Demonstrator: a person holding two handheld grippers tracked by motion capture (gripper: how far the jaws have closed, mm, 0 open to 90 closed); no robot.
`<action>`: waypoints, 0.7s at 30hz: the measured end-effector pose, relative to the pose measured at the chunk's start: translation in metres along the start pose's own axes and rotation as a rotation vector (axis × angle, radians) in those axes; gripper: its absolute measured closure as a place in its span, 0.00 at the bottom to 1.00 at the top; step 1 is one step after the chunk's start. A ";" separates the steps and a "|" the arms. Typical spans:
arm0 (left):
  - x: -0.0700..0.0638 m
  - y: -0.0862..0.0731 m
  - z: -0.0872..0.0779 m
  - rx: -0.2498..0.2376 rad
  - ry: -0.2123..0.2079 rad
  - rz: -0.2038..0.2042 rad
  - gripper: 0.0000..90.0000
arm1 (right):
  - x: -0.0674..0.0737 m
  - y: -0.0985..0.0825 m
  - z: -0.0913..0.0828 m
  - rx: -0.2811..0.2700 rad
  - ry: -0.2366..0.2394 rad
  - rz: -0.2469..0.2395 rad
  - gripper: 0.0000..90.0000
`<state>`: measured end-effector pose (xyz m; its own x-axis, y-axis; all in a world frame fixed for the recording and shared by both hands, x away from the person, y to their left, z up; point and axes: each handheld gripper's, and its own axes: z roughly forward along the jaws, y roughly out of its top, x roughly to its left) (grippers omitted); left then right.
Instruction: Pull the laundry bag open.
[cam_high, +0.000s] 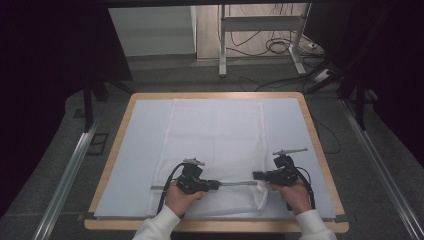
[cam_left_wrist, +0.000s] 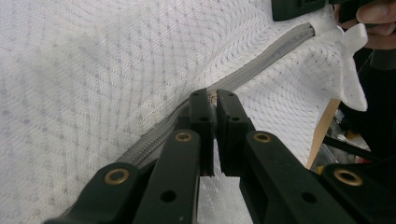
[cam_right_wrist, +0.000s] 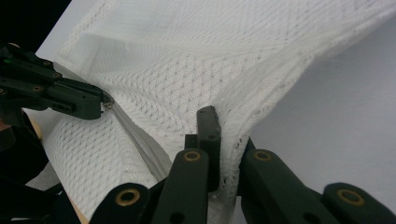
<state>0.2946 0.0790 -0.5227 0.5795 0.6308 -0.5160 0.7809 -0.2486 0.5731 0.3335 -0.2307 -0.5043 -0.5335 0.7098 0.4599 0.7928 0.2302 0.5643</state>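
Note:
A white mesh bag (cam_high: 215, 140) lies flat on the table, with a grey zipper (cam_high: 237, 184) along its near edge. My left gripper (cam_high: 216, 185) is shut on the small metal zipper pull (cam_left_wrist: 213, 96). The zipper (cam_left_wrist: 266, 60) runs taut from the left gripper (cam_left_wrist: 213, 95) toward the far hand. My right gripper (cam_high: 256, 175) is shut on the bag's near right corner. In the right gripper view the mesh (cam_right_wrist: 187, 60) folds over my right gripper (cam_right_wrist: 224, 126) and hides one jaw's tip. The left gripper (cam_right_wrist: 105, 105) shows at the left there, on the zipper (cam_right_wrist: 135, 140).
A pale mat (cam_high: 140, 150) covers the wooden table (cam_high: 115, 145). Behind the table stand a desk frame (cam_high: 260, 45) and loose cables on the floor. Metal rails (cam_high: 70, 170) run along both sides of the table.

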 end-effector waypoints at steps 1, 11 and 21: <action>0.001 0.000 0.000 0.002 -0.005 0.003 0.96 | 0.000 0.000 0.000 -0.003 0.000 0.002 0.98; 0.002 -0.003 -0.003 0.000 0.007 -0.004 0.96 | -0.001 0.000 -0.001 -0.004 0.000 0.002 0.98; 0.008 -0.006 -0.012 -0.009 0.030 -0.005 0.96 | -0.001 0.000 0.000 -0.002 -0.007 0.003 0.98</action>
<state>0.2920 0.0945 -0.5224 0.5682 0.6539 -0.4996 0.7816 -0.2389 0.5762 0.3343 -0.2314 -0.5051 -0.5291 0.7149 0.4571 0.7938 0.2266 0.5644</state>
